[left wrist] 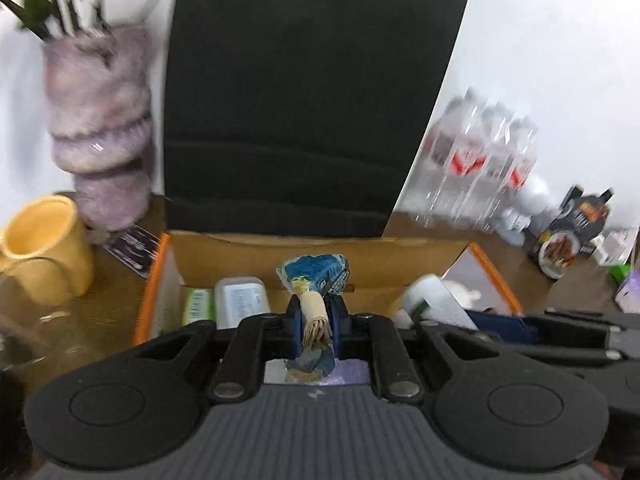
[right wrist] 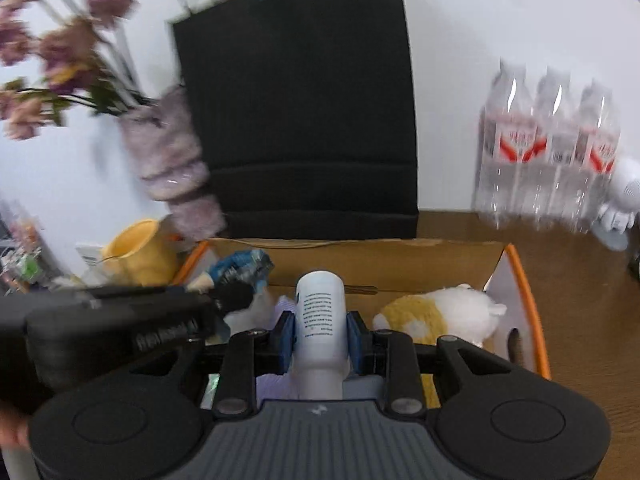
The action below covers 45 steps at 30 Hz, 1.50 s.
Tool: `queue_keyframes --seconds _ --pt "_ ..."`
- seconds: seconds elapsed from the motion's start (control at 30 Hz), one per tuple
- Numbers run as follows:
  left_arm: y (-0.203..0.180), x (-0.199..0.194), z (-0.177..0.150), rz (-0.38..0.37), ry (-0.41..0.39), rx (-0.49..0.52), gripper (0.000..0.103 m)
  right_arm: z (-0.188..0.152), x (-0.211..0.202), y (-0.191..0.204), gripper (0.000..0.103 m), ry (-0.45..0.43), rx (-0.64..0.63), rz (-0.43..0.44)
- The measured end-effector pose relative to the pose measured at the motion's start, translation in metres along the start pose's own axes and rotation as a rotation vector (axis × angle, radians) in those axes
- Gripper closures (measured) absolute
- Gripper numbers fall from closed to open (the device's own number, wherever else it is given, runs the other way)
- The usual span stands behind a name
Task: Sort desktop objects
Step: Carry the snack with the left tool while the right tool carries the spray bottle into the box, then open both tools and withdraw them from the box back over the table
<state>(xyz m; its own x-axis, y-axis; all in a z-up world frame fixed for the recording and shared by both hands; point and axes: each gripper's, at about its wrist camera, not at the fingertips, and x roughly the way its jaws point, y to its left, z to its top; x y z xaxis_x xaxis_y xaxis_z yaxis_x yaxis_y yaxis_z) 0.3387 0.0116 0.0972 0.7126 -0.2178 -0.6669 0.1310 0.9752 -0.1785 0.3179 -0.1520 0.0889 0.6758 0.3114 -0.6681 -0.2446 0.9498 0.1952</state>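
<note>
Grippers both clamp: left gripper (left wrist: 316,328) pinches a soft, light blue-and-beige crinkly packet (left wrist: 314,280); right gripper (right wrist: 320,338) squeezes a rigid, likely slippery white plastic bottle (right wrist: 320,312) mid-body, above the orange-edged cardboard box (right wrist: 524,280).

1. A blue printed packet (left wrist: 314,280) is clamped between the blue pads of the left gripper (left wrist: 316,330), its top standing above the fingers.
2. The packet is held over an open cardboard box (left wrist: 256,256) with orange-edged flaps.
3. Inside the box, a white lidded container (left wrist: 241,300) and a green packet (left wrist: 197,305) are seen at the left, a white bottle (left wrist: 434,298) at the right.
4. A black panel (left wrist: 304,108) stands behind the box.
5. A yellow mug (left wrist: 46,246) and a purple vase (left wrist: 102,128) are placed to the left, blurred water bottles (left wrist: 478,160) to the right.
</note>
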Motion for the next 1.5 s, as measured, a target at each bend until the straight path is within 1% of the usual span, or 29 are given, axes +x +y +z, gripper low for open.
queue_keyframes --seconds 0.03,0.1,0.13,0.17,0.2,0.23,0.27,0.33,0.43,0.5,0.6,0.67,0.7,0.73,0.83,0.97,1.0,1.07,1.13,1.2,1.23,1.3,1.37,1.4,1.43,1.47,1.5 --pt "0.001 0.011 0.001 0.013 0.012 -0.007 0.086 0.003 0.011 -0.003 0.077 0.013 0.011 -0.014" --pt "0.004 0.027 0.001 0.025 0.046 -0.005 0.081 0.008 0.031 -0.008 0.076 0.044 0.035 -0.040" --pt "0.005 0.030 0.000 0.031 0.052 -0.002 0.070 0.010 0.039 -0.011 0.076 0.062 0.049 -0.054" --pt "0.005 0.030 0.000 0.035 0.044 0.005 0.063 0.012 0.047 -0.014 0.076 0.078 0.062 -0.067" --pt "0.005 0.031 0.000 0.039 0.037 0.011 0.060 0.013 0.051 -0.017 0.072 0.088 0.079 -0.081" --pt "0.005 0.030 0.001 0.041 0.029 0.020 0.055 0.014 0.052 -0.021 0.071 0.092 0.087 -0.085" --pt "0.005 0.028 0.001 0.042 0.021 0.028 0.052 0.014 0.050 -0.024 0.070 0.083 0.095 -0.078" --pt "0.005 0.022 0.004 0.042 0.022 0.020 0.051 0.014 0.045 -0.028 0.069 0.079 0.108 -0.075" --pt "0.005 0.012 0.007 0.043 0.031 0.004 0.051 0.013 0.033 -0.028 0.068 0.099 0.105 -0.076" --pt "0.000 0.003 0.008 0.060 0.039 0.014 0.051 0.011 0.024 -0.025 0.068 0.108 0.091 -0.080" --pt "-0.008 -0.013 0.007 0.083 0.048 0.022 0.048 0.010 0.003 -0.018 0.068 0.102 0.073 -0.093" --pt "-0.011 -0.027 0.006 0.079 0.047 0.021 0.039 0.009 -0.013 -0.013 0.066 0.097 0.071 -0.102" --pt "-0.012 -0.035 0.005 0.072 0.047 0.020 0.038 0.007 -0.020 -0.009 0.063 0.096 0.065 -0.106" --pt "-0.014 -0.044 0.003 0.067 0.048 0.021 0.037 0.005 -0.028 -0.006 0.061 0.096 0.059 -0.109" --pt "-0.022 -0.068 -0.001 0.088 0.039 0.038 0.034 -0.003 -0.051 0.003 0.055 0.100 0.029 -0.112" --pt "-0.033 -0.099 -0.011 0.117 0.037 0.059 0.034 -0.012 -0.080 0.013 0.049 0.102 0.005 -0.140" --pt "-0.036 -0.106 -0.013 0.120 0.036 0.062 0.033 -0.014 -0.088 0.015 0.045 0.102 0.003 -0.148" --pt "-0.040 -0.123 -0.020 0.124 0.031 0.063 0.028 -0.019 -0.107 0.017 0.040 0.101 0.004 -0.152" --pt "-0.043 -0.141 -0.027 0.124 0.024 0.062 0.027 -0.026 -0.129 0.019 0.031 0.089 0.009 -0.151" --pt "-0.046 -0.160 -0.038 0.112 0.022 0.058 0.027 -0.037 -0.155 0.021 0.026 0.064 0.007 -0.148" --pt "-0.049 -0.170 -0.044 0.106 0.023 0.060 0.027 -0.044 -0.168 0.022 0.026 0.052 0.006 -0.149" --pt "-0.055 -0.189 -0.059 0.095 0.011 0.077 0.023 -0.057 -0.190 0.023 0.025 0.035 -0.001 -0.150" --pt "-0.061 -0.203 -0.077 0.096 -0.021 0.113 0.006 -0.074 -0.208 0.025 0.020 0.012 -0.020 -0.137" --pt "-0.064 -0.209 -0.087 0.099 -0.040 0.134 0.003 -0.082 -0.216 0.025 0.017 -0.001 -0.031 -0.129" --pt "-0.066 -0.215 -0.097 0.102 -0.059 0.155 0.000 -0.091 -0.223 0.026 0.012 -0.014 -0.042 -0.121" --pt "-0.067 -0.219 -0.108 0.099 -0.071 0.163 0.000 -0.104 -0.227 0.024 0.009 -0.032 -0.046 -0.107" --pt "-0.063 -0.220 -0.122 0.087 -0.071 0.151 0.000 -0.117 -0.228 0.021 0.002 -0.045 -0.041 -0.096"
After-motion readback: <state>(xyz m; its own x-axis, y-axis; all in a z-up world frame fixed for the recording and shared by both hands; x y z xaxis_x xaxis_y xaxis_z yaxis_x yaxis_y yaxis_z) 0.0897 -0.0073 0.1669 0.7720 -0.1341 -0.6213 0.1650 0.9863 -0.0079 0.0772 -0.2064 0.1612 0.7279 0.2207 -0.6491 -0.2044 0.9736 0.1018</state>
